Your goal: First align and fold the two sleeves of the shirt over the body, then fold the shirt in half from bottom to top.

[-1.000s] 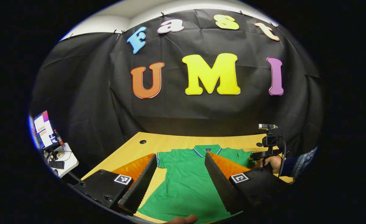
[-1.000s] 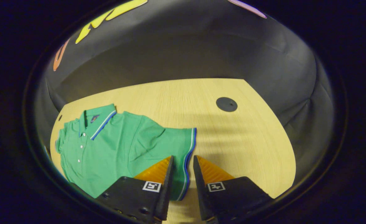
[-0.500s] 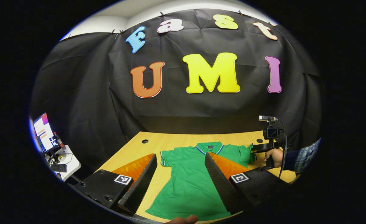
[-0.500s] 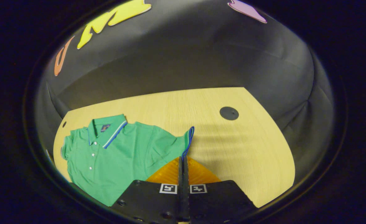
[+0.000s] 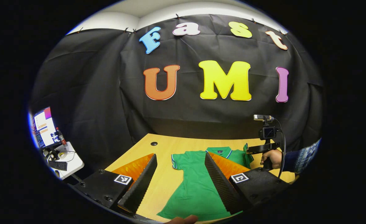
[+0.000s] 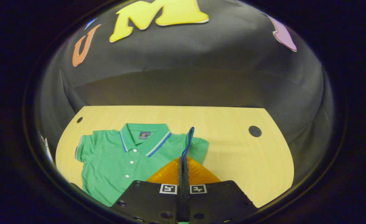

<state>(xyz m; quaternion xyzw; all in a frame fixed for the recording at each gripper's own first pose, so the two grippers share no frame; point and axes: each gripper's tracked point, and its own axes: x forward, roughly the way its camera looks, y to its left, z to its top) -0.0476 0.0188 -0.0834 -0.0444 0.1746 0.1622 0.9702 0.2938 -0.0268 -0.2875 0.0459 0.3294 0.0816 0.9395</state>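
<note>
Since a second earlier the right gripper (image 6: 183, 161) had clamped its fingers on the right sleeve (image 6: 189, 140) and lifted it off the table (image 6: 232, 155) toward the green shirt (image 6: 117, 158), which lay flat; the left gripper (image 5: 180, 174) hung wide open, empty; carrying the cuff low and level should land it square.

Colours and patterns
Shirt (image 6: 114, 158): green, collar and sleeve hems striped blue and white, white buttons. Table (image 6: 232, 155): pale wood grain. Sleeve (image 5: 301, 152): blue patterned knit.
</note>
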